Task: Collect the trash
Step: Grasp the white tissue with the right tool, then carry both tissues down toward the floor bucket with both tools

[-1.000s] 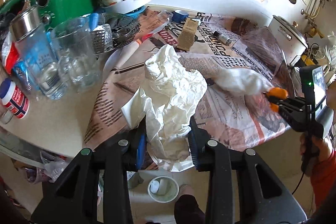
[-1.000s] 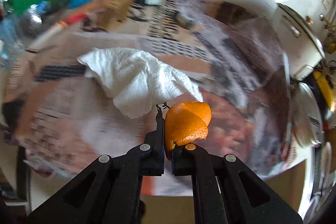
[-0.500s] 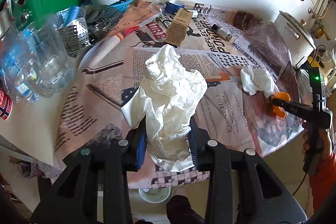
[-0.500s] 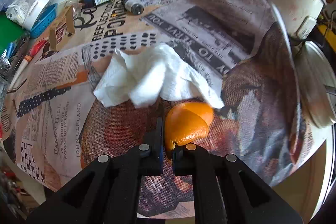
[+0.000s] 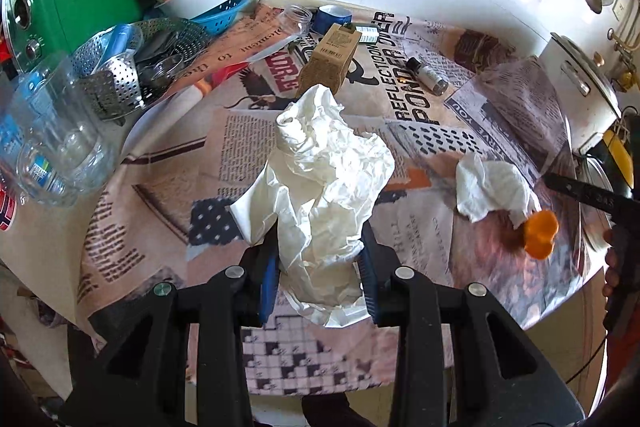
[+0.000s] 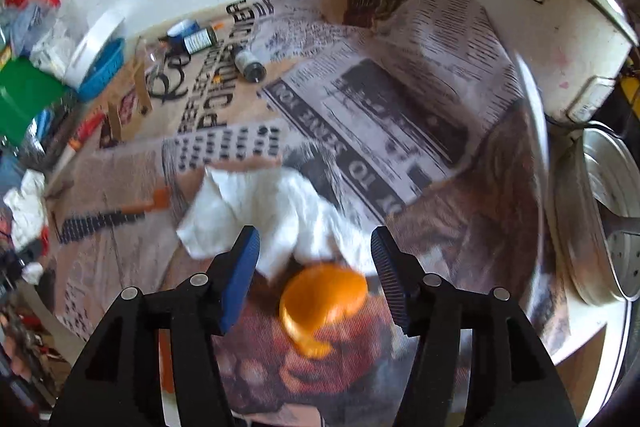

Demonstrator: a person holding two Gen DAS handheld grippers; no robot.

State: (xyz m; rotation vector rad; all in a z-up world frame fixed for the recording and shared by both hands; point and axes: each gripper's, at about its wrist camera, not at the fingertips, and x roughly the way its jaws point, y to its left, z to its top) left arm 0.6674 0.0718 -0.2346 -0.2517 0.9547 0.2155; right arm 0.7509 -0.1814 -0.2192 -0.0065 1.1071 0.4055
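Trash: one orange peel (image 6: 322, 303) between opening right gripper (image 6: 316, 263) jaws, two crumpled papers, left gripper (image 5: 318, 267) clamping one (image 5: 324, 187).

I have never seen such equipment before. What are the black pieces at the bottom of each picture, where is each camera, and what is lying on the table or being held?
There is no robot here. A person holds a hand tool with two fingers in each hand, and a wide-angle camera on each tool looks forward along those fingers; the black pieces are the tools themselves.

In the left camera view, the left gripper is clamped on a crumpled white paper. In the right camera view, the right gripper is opening, and the orange peel between its fingers is no longer pressed by them.

On the table lies a newspaper. On it are a white tissue, a small brown box and a small bottle.
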